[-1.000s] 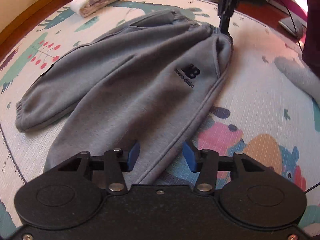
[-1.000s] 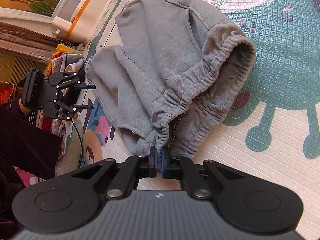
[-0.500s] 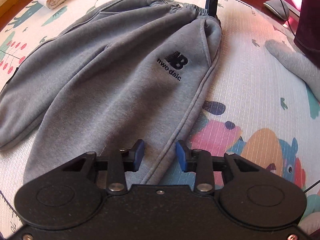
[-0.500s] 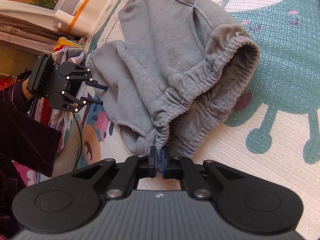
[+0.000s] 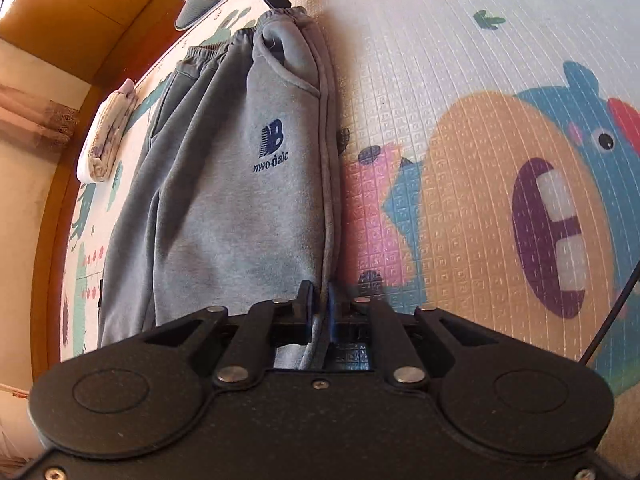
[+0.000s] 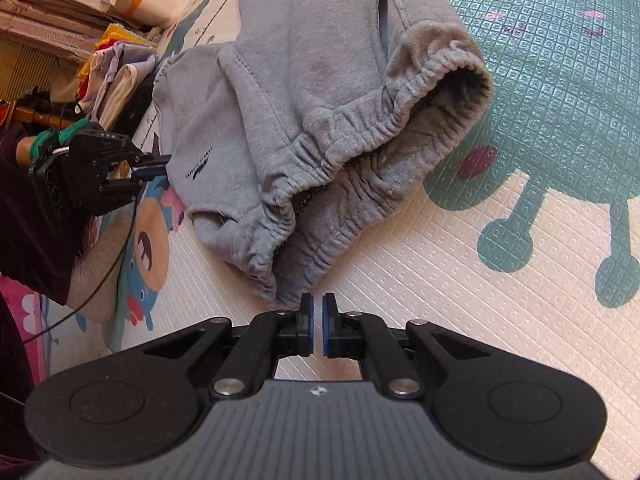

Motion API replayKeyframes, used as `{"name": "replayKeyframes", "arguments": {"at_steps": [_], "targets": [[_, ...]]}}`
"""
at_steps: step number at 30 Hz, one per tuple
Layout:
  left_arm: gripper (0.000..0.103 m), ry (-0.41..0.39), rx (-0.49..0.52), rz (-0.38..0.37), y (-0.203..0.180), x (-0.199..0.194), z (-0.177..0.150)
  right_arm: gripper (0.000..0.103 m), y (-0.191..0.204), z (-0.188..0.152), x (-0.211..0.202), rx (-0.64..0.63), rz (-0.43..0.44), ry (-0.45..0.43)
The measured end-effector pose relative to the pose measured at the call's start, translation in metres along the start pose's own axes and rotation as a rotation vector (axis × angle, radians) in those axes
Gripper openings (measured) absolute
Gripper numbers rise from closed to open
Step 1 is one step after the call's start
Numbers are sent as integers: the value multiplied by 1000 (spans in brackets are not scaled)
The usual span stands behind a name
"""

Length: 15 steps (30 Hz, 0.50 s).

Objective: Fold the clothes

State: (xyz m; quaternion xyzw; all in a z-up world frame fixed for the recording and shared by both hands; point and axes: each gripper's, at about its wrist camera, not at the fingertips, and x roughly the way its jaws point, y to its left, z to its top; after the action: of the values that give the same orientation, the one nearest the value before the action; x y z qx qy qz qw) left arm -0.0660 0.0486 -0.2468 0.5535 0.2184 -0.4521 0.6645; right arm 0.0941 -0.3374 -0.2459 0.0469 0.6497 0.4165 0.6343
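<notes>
Sweatpants (image 5: 240, 184) flat on play mat (image 5: 460, 92); left gripper (image 5: 319, 300) clamps their side seam, right gripper (image 6: 319, 312) slightly parted, empty, beside waistband (image 6: 360, 128).

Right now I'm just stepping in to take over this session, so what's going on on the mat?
A person with a handheld gripper in each hand is folding grey sweatpants on a cartoon play mat. The left gripper is shut on the trousers' side seam, partway down the leg. The right gripper sits at the waistband end, its fingers a narrow gap apart with no cloth between them. A folded pale garment lies by the mat's edge, with a slipper beyond it.
</notes>
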Motion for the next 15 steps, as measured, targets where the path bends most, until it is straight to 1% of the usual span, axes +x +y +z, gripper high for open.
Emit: {"name": "replayKeyframes", "arguments": {"at_steps": [1,3,4,5,8,11,12,15], "targets": [[4,2,-13,-8,5,-1,1,6,1,-2,-2,1,0,-2],[6,4,-34,-33,12,-3,1,6,10,2,-17,-16,-2,-50],[7,7,-69,-66,17,-6,3,6,14,5,-25,-25,-3,-76],[13,11,-108,-102,23,-8,4,6,19,7,-33,-34,-4,-102],[13,-16,-328,-173,55,-18,3,6,57,36,-32,-166,4,-140],[13,-18,-568,-153,86,-19,-6,8,98,63,1,-293,-23,-170],[13,-9,-642,-150,95,-17,-11,9,103,60,10,-325,-44,-155],[13,52,-833,-85,108,-7,-36,10,115,44,37,-415,-114,-96]]}}
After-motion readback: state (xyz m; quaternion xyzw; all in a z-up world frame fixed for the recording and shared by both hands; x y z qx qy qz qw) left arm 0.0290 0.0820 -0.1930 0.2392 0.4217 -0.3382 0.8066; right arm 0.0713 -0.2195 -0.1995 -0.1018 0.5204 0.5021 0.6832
